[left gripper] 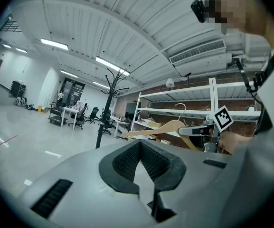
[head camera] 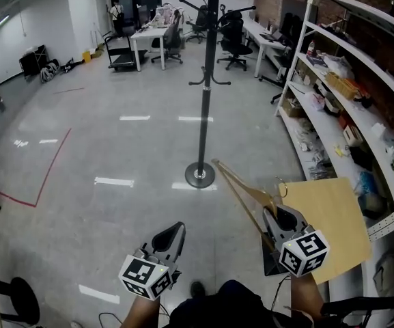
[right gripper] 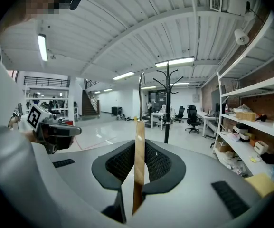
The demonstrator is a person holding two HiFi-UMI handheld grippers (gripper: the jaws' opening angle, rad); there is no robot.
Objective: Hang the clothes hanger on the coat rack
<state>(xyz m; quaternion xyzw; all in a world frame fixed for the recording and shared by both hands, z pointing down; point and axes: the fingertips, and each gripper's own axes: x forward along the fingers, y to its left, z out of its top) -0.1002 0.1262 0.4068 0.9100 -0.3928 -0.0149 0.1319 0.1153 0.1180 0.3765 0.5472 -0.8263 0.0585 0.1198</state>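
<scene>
A black coat rack stands on the grey floor ahead of me, its round base about a step away; its pole also shows in the left gripper view and the right gripper view. My right gripper is shut on a wooden clothes hanger, which points up and left toward the rack's base. Seen edge-on, the hanger rises between the jaws of the right gripper, metal hook on top. My left gripper is low at the left, shut on nothing. From there the hanger shows sideways.
White shelving full of small items runs along the right. A tan board lies beside my right gripper. Desks and office chairs stand at the back. A red tape line crosses the floor at left, and a black stool is at bottom left.
</scene>
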